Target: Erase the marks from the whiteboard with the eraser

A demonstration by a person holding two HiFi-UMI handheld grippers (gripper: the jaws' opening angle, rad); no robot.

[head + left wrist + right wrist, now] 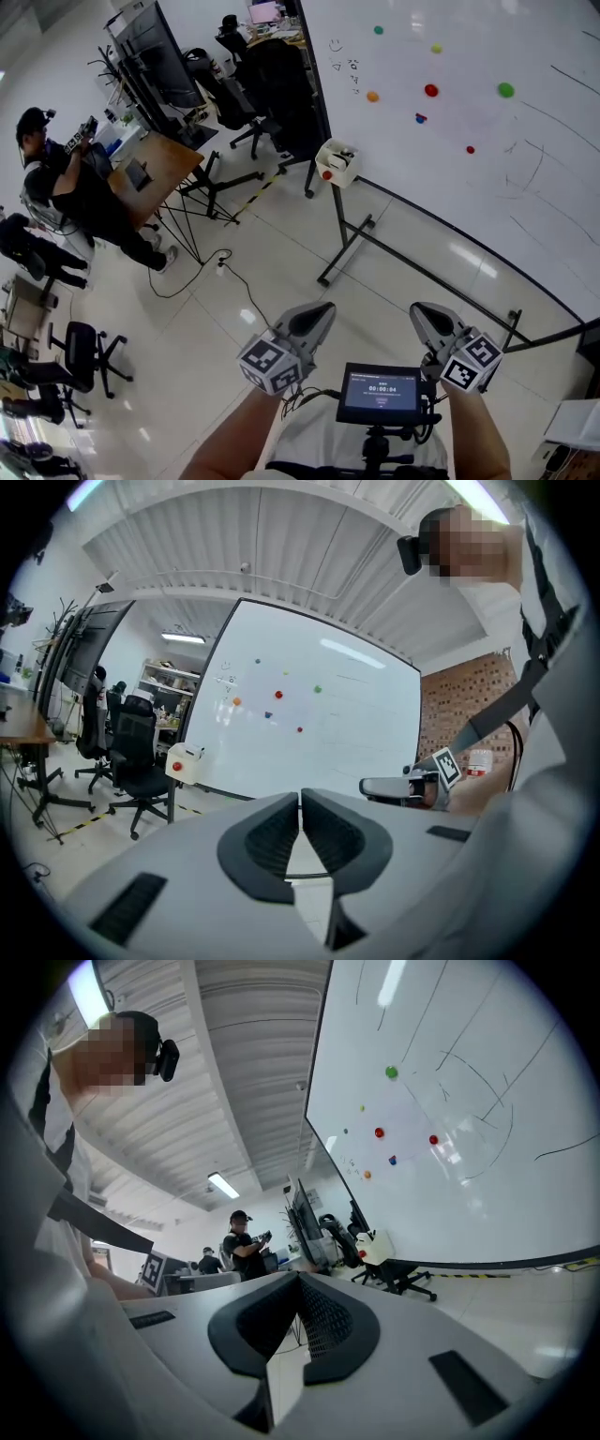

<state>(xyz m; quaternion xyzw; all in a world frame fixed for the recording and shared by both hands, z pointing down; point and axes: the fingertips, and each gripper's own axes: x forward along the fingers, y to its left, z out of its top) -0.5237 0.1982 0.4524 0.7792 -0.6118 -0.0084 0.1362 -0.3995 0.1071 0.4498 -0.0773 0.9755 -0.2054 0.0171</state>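
Both grippers hang low over the floor in front of the person, the left gripper (323,309) barely parted on nothing and the right gripper (419,311) pinched closed and empty, well short of the whiteboard (441,187) with its thin marks (530,173) ahead to the right.
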